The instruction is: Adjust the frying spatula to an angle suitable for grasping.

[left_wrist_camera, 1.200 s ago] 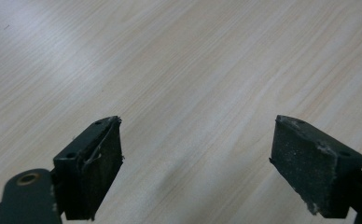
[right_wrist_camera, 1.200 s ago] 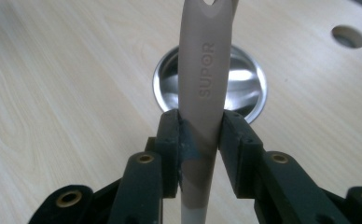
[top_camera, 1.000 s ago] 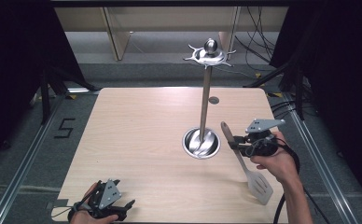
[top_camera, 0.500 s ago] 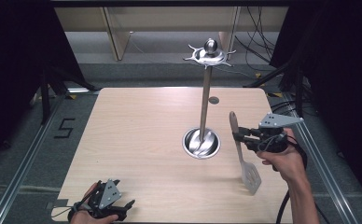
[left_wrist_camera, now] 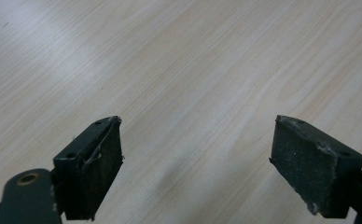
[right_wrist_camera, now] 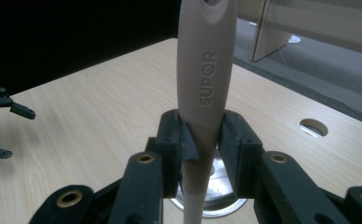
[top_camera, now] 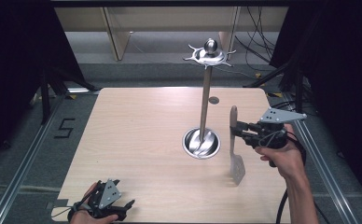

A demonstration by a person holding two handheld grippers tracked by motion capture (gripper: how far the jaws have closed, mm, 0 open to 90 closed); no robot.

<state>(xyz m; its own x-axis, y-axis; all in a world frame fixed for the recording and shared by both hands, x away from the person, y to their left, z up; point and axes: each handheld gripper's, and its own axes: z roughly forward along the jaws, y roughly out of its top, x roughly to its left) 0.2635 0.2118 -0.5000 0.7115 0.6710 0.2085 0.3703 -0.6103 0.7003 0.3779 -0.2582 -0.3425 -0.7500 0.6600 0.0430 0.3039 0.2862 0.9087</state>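
The spatula (top_camera: pixel 235 149) has been swung upright beside the stand (top_camera: pixel 206 93), gripped by the right tongs (top_camera: pixel 237 130), ready for hanging; the left tongs (left_wrist_camera: pixel 195 163) are held open.

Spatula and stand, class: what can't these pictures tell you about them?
- Spatula blade: blurred in the high view; slots unclear.
- Spatula handle top: cut off by the right gripper view's upper edge.
- Stand hooks: too small in the high view to count.
- Stand base: mostly hidden behind the right gripper.
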